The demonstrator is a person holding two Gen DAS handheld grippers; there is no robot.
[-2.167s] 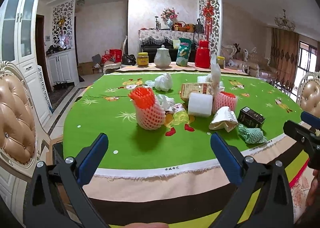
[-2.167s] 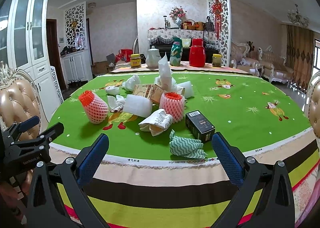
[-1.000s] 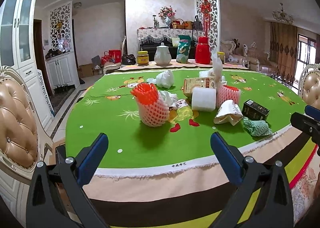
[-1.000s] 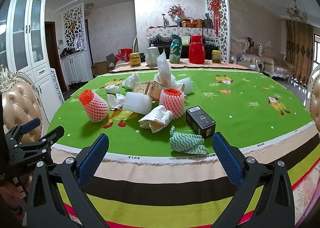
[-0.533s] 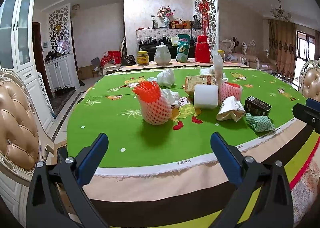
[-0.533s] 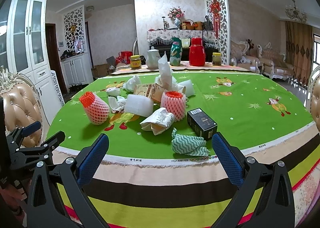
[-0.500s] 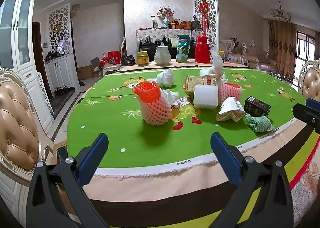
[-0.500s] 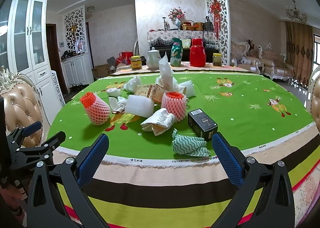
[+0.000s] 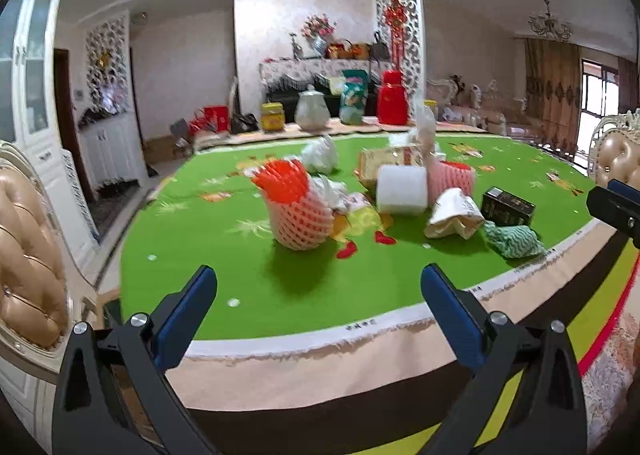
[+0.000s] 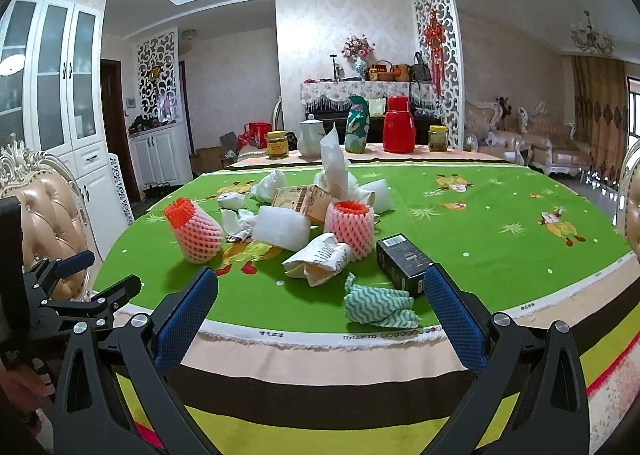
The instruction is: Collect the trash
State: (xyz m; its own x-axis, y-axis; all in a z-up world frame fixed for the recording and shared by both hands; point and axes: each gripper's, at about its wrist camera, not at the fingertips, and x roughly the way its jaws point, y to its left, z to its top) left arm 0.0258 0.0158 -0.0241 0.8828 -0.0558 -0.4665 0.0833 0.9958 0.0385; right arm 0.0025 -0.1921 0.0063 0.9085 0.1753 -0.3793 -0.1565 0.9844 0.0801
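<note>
Trash lies in a heap on the green tablecloth (image 10: 480, 231): a pink foam fruit net (image 10: 196, 233) (image 9: 298, 211) on the left, a second pink net (image 10: 352, 225), a white foam roll (image 10: 282, 233), a crumpled paper bag (image 10: 320, 259), a black box (image 10: 404, 263), a green-and-white wavy cloth (image 10: 376, 305) (image 9: 514, 241), a printed carton (image 10: 306, 201) and white tissues. My left gripper (image 9: 318, 297) is open and empty, held short of the table edge facing the left net. My right gripper (image 10: 320, 301) is open and empty, close before the cloth and bag.
A red thermos (image 10: 398, 131), white teapot (image 10: 312, 139), green bag (image 10: 356, 131) and jars (image 10: 277, 144) stand at the table's far side. Padded chairs (image 9: 28, 255) (image 10: 52, 211) flank the table on the left, another chair (image 9: 618, 155) on the right. White cabinets line the left wall.
Both grippers have drifted slightly closer to the table and its heap; the left wrist view is a little motion-blurred. Both stay open and empty, and no trash has moved.
</note>
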